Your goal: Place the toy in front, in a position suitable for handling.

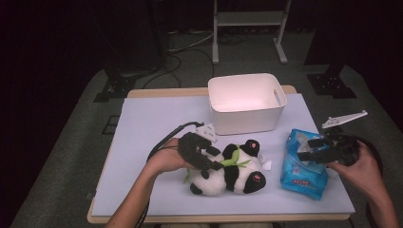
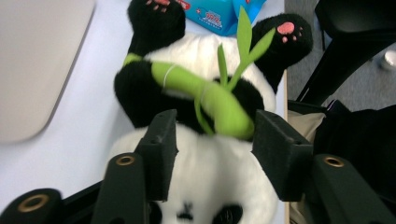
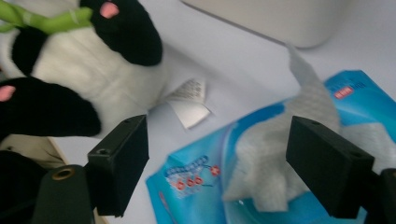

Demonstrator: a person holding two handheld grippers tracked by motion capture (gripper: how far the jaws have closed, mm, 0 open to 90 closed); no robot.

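I am at the step of taking hold of the two things on the desk (image 1: pixel 142 123), and neither one is lifted yet. My left gripper (image 1: pixel 212 164) is over the plush panda (image 1: pixel 230 172), which lies on its back in the middle of the desk, in front of the white bin (image 1: pixel 247 102). Its jaws are spread on both sides of the panda's white chest, near the green bamboo stalk (image 2: pixel 205 95), and I judge they do not press it yet. My right gripper (image 1: pixel 304 153) is above the blue tissue pack (image 1: pixel 299 175) at the right side of the desk, jaws wide apart around the white tissue (image 3: pixel 280 154) that sticks out of the pack. My left forearm comes in low, the hand turned toward the panda; my right hand is held a little higher. Next I think the left jaws must close on the soft body before lifting toward the bin.
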